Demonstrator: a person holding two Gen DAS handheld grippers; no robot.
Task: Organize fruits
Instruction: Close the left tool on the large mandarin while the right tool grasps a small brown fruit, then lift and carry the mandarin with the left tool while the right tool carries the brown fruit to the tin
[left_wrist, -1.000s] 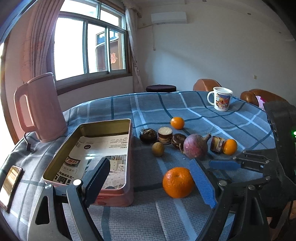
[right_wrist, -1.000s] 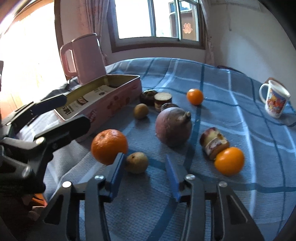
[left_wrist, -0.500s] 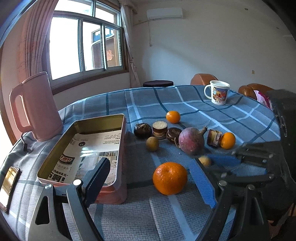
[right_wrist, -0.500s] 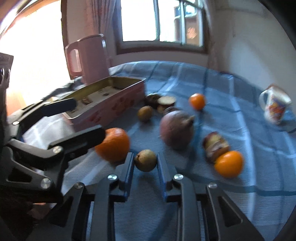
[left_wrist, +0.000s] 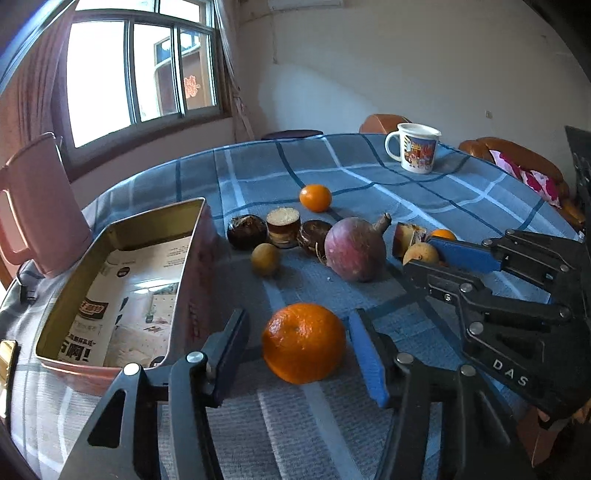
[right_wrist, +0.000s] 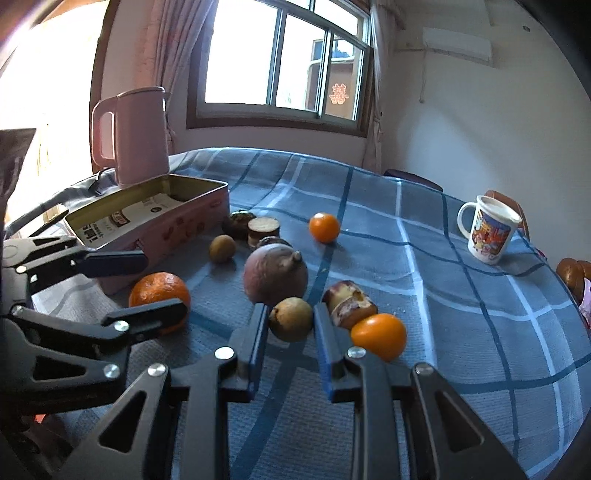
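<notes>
The right gripper (right_wrist: 290, 325) is clamped on the small brown fruit (right_wrist: 290, 318), lifted just clear of the tabletop (right_wrist: 424, 266) near the purple root (right_wrist: 275, 273); a second ago its jaws stood apart around it. The left gripper (left_wrist: 299, 345) has just been closing: its pads flank the big orange (left_wrist: 303, 341) with slim gaps on both sides, not yet pressing, where earlier they stood wide. Both fruits look ready to go left into the open tin (left_wrist: 184, 266), which holds only printed paper. Two small oranges and another brown fruit wait farther off.
</notes>
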